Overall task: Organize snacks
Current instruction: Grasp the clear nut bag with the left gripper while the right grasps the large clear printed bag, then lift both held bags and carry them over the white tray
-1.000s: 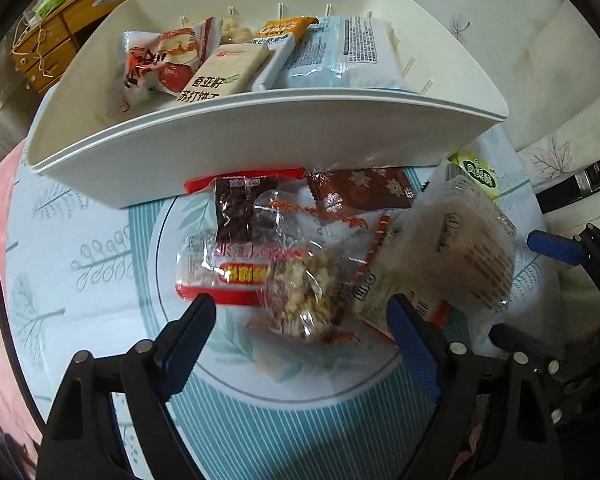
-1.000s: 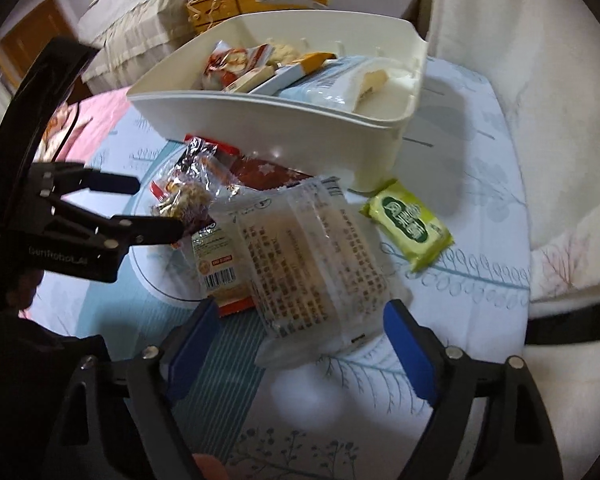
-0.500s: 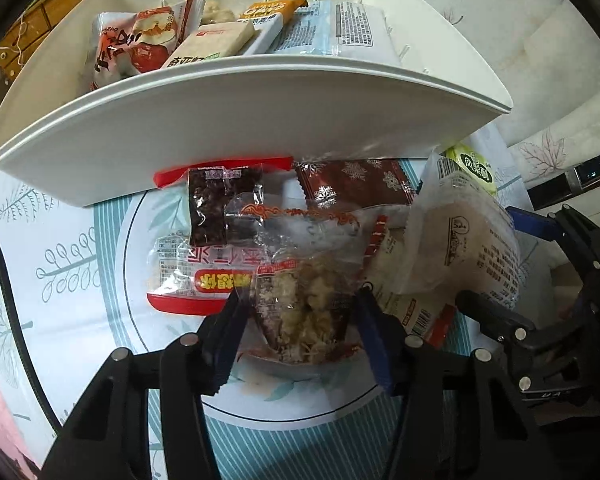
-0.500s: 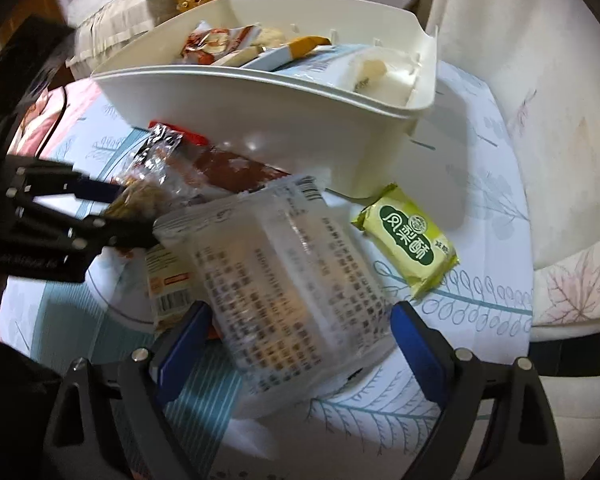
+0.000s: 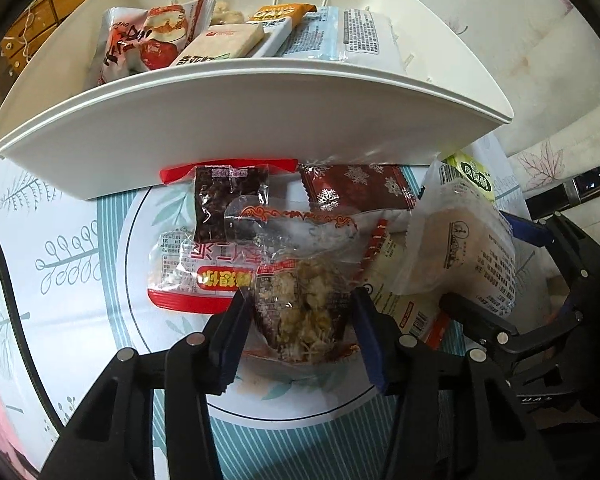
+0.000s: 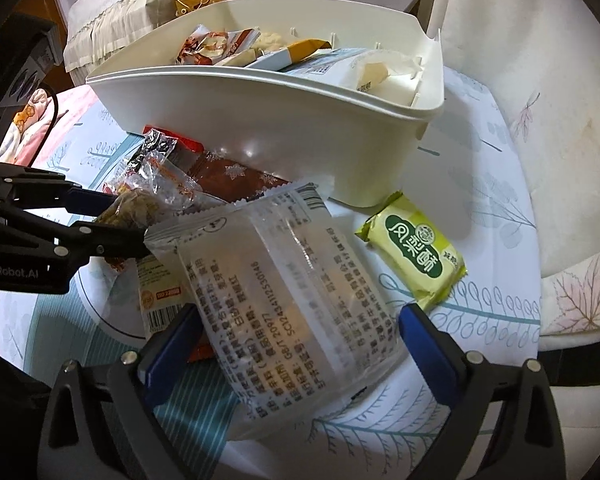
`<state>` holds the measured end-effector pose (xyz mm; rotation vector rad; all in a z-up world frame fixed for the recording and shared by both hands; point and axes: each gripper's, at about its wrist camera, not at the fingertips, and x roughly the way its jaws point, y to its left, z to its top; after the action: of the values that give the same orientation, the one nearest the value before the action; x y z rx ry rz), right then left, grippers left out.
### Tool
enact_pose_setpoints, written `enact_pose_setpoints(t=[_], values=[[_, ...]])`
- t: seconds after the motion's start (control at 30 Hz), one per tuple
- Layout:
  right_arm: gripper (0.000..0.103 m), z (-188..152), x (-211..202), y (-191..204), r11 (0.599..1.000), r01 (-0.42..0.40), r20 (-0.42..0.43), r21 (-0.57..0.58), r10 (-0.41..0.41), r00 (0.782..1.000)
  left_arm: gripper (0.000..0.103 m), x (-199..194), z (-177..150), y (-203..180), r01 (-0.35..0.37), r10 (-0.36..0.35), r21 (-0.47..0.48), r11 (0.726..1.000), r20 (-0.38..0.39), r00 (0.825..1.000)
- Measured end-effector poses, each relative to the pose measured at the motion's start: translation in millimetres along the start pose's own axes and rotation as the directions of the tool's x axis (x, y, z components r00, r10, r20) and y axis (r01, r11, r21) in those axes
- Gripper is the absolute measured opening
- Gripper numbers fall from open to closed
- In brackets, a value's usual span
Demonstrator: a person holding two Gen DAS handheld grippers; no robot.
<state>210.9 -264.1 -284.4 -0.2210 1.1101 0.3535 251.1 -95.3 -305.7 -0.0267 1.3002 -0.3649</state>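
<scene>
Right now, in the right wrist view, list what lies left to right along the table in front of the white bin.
Left gripper → clear nut-snack packet → big translucent packet → green pineapple-cake packet. The snacks heaped under the two clear packets overlap too much to place.

The bin (image 5: 236,116) is plain white, and the tablecloth (image 6: 496,216) is pale with teal leaf sprigs and a striped teal ring. One packet (image 5: 358,186) is dark red with white snowflakes, another (image 6: 416,246) is lime green with a dark green oval and white lettering. The big wrapper (image 6: 296,300) is cloudy clear with black print, and the gripper pads (image 6: 428,350) are blue on black arms.
</scene>
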Motion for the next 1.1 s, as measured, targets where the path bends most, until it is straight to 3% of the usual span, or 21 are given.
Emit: enact_pose_setpoints(t=[0.1,0.47,0.63,1.1], values=[[0.085,0,-3,2,1.0,-0.016,-0.008,-0.012,0.016,1.0,0.048,-6,-1,2,-0.009,0.009,-0.011,1.0,0.007,1.0],[0.077,0,-9,-6,0.993,-0.07,-0.079,0.1,0.078,0.994,0.048,-39,-14,-6,-0.045,0.048,-0.054,0.998,0.046,0.998],[0.074,-10,-17,-5,0.985,-0.097,-0.095,0.139,0.111,0.989,0.048,-63,-26,-10,-0.013,0.019,-0.105,0.994,0.063,0.998],[0.074,-22,-70,-3,0.971,-0.165,0.0,0.175,0.168,0.986,0.048,-134,-45,-35,-0.002,0.02,-0.126,0.992,0.142,0.99]])
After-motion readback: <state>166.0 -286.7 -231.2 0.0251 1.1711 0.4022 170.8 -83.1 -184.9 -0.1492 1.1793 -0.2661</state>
